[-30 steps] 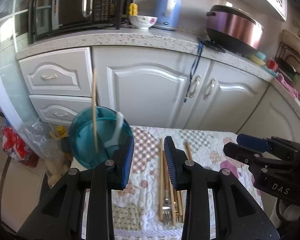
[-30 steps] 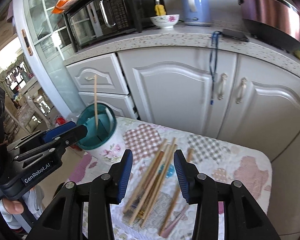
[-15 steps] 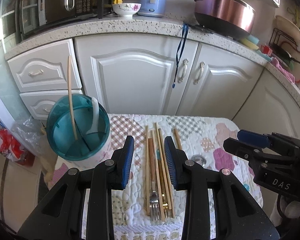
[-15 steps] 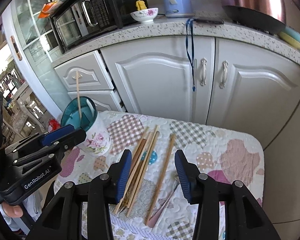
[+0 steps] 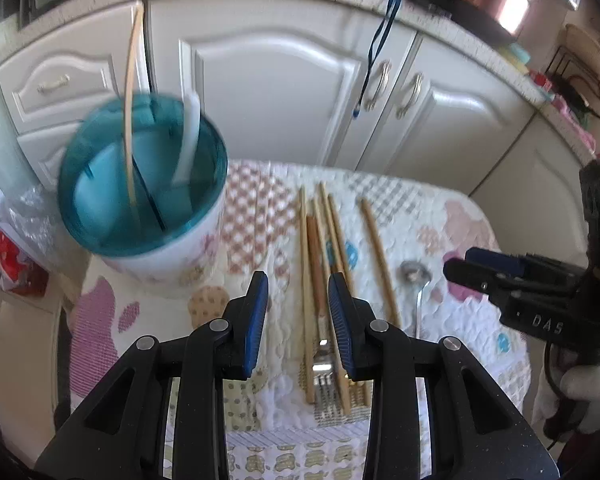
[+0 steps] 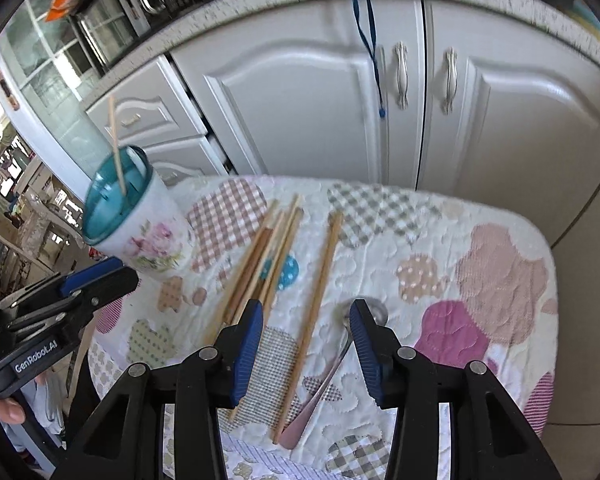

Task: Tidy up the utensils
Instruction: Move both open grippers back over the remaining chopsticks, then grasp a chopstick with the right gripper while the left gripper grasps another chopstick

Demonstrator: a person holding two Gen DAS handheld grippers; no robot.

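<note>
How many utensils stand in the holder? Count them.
2: a chopstick on the left side, a white spoon on the right; shorter ones may hide inside the holder.

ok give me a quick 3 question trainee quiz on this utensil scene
1. True or false: the left hand-held gripper is shut on a chopstick.
2. What stands in the utensil holder? A) one chopstick and a white utensil B) a fork and a knife C) nothing
3. Fill in: the metal utensil beside the lone chopstick, under the right hand-held gripper, is a ____.

Key: 1 false, it is open above the chopstick bundle; 2 A; 3 spoon.
</note>
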